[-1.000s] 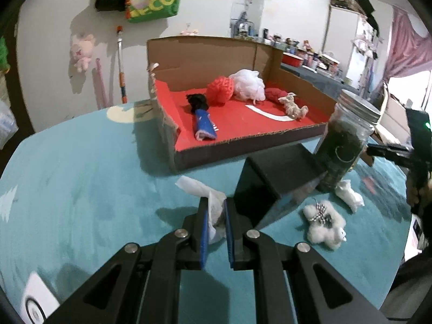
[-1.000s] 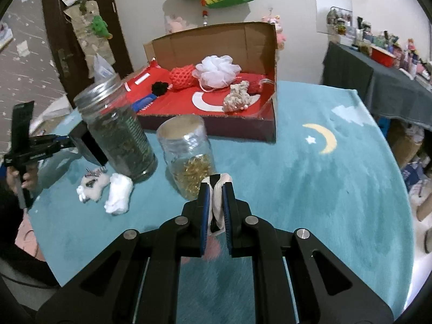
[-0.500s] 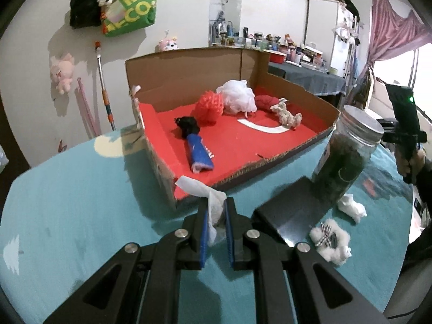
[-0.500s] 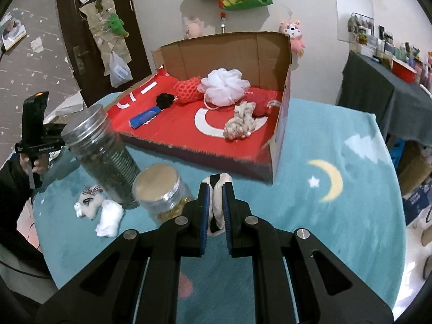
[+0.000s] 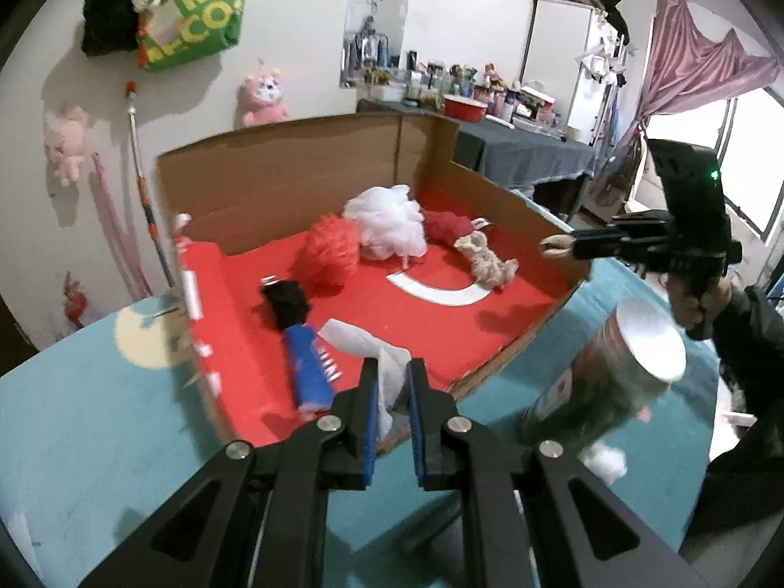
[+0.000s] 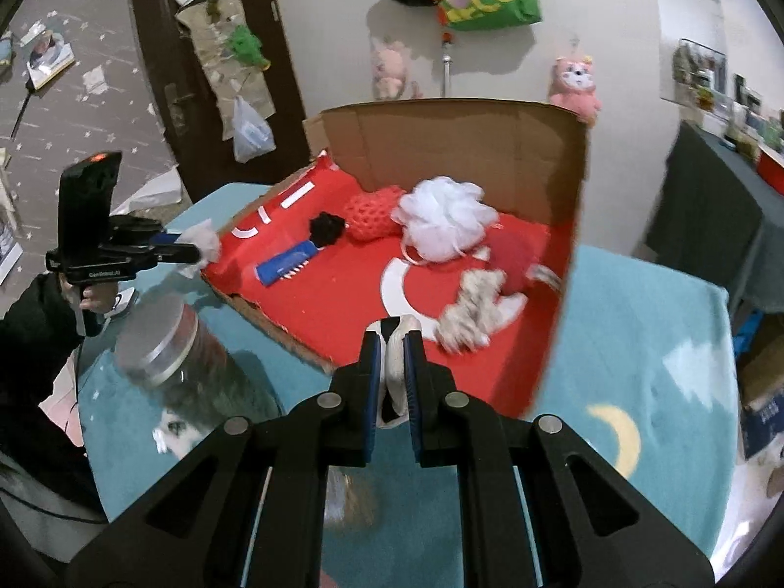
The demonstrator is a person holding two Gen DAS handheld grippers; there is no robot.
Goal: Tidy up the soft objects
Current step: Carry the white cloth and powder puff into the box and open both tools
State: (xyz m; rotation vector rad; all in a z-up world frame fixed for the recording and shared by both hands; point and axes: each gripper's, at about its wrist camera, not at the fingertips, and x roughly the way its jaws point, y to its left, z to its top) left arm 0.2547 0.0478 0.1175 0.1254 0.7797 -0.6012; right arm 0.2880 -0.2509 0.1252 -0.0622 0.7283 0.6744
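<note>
Both grippers carry a soft item toward the cardboard box [image 5: 514,206], whose red floor already holds a white mesh pouf [image 5: 387,225], a red mesh sponge [image 5: 328,257], a small beige plush animal [image 5: 485,259], a black scrunchie-like tuft [image 5: 286,299] and a blue rolled cloth [image 5: 308,367]. The left gripper [image 5: 392,392] is clamped on a crumpled white tissue [image 5: 362,343] and hangs over the box's near corner, above the blue roll. The right gripper [image 6: 392,367] is pinched tight on a small pale soft toy [image 6: 397,343] just over the front wall of the box, near the white crescent mark [image 6: 397,289]. To finish this step well, each hand should clear the low cardboard rim fully, then pick a bare red patch: the open middle suits both, kept apart from each other. Lower before letting go, since tissue drifts and a light toy can bounce out. The metal-lidded glass jar [image 6: 161,343] on the teal tablecloth [image 6: 637,343] stands near the box front, so neither arm should swing sideways.
</note>
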